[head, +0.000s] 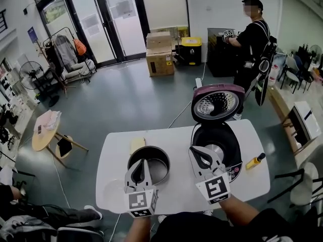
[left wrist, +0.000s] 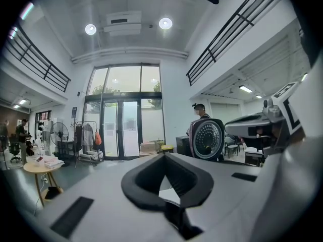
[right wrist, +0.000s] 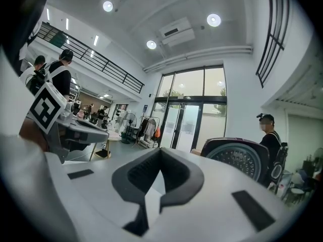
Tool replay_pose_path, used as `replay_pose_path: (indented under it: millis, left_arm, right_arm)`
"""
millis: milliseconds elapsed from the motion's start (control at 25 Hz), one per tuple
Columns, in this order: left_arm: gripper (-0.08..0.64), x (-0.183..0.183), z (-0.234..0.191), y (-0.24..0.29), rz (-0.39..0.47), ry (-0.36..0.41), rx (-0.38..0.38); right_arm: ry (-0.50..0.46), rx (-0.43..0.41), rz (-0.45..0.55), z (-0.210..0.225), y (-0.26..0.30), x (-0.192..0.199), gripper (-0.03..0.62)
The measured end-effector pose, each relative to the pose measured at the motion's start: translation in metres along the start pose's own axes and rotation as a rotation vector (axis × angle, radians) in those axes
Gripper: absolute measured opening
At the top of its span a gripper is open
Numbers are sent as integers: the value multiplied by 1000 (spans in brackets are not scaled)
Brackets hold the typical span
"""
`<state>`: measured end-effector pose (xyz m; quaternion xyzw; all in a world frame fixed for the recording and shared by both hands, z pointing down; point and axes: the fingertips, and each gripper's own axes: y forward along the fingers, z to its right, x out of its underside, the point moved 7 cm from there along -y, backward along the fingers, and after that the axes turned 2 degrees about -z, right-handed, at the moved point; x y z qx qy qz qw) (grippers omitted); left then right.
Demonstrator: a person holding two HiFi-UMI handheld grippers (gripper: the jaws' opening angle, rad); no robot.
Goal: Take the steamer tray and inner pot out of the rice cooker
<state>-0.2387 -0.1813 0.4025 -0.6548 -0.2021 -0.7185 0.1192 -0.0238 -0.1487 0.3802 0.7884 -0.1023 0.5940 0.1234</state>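
The dark inner pot [head: 156, 161] stands on the white table [head: 176, 195], left of the open rice cooker [head: 222, 141]. The cooker's lid [head: 218, 103] is raised and its cavity shows no pot inside. A pale round tray-like shape [head: 112, 190] lies at the table's front left, too faint to tell more. My left gripper [head: 143, 164] is shut and empty over the pot's near rim. My right gripper [head: 198, 153] is shut and empty at the cooker's near left edge. The lid [left wrist: 207, 139] also shows past the left gripper [left wrist: 164, 158], and the same lid [right wrist: 237, 158] beyond the right gripper [right wrist: 160, 150].
A yellow-handled tool [head: 255, 161] lies on the table right of the cooker, and a pale yellow item [head: 137, 144] behind the pot. A person [head: 252, 32] stands far back. Cardboard boxes [head: 159, 54], a round side table [head: 44, 132] and a chair [head: 303, 183] surround the table.
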Motion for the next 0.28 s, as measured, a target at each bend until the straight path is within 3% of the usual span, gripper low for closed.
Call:
replay_pose_path:
  millis: [280]
  left_arm:
    - [-2,2,7,3,-14,6,3]
  right_arm:
    - [-12,1,10,6,0,5,-2]
